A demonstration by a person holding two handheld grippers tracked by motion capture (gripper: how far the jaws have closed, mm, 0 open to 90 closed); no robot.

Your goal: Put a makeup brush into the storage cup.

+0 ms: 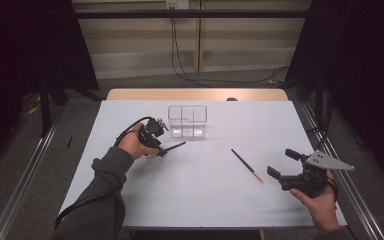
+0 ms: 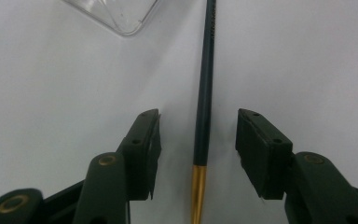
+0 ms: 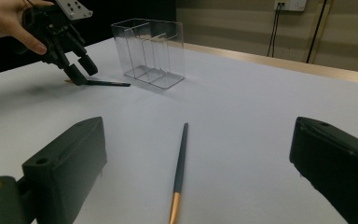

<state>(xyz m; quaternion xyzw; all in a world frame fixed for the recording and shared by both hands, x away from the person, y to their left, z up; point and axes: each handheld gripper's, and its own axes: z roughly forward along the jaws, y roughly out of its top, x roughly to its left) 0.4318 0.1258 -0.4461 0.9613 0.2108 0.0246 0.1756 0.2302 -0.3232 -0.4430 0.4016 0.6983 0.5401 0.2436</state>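
A dark slim brush with a gold ferrule (image 2: 204, 93) lies on the white table, and my left gripper (image 2: 199, 119) straddles it with a gap at each pad, open. From above, that left gripper (image 1: 161, 150) points down at the brush (image 1: 174, 146), just left of a clear divided box (image 1: 187, 121). A second brush of the same kind (image 1: 246, 165) lies right of centre. My right gripper (image 1: 282, 163) hovers near the right edge, open wide and aimed at this second brush (image 3: 180, 163), with nothing between its jaws.
The clear box (image 3: 151, 51) stands upright toward the back of the table (image 1: 200, 200). A wooden strip (image 1: 195, 94) runs along the far edge. Dark curtains flank the scene, and cables lie on the floor behind.
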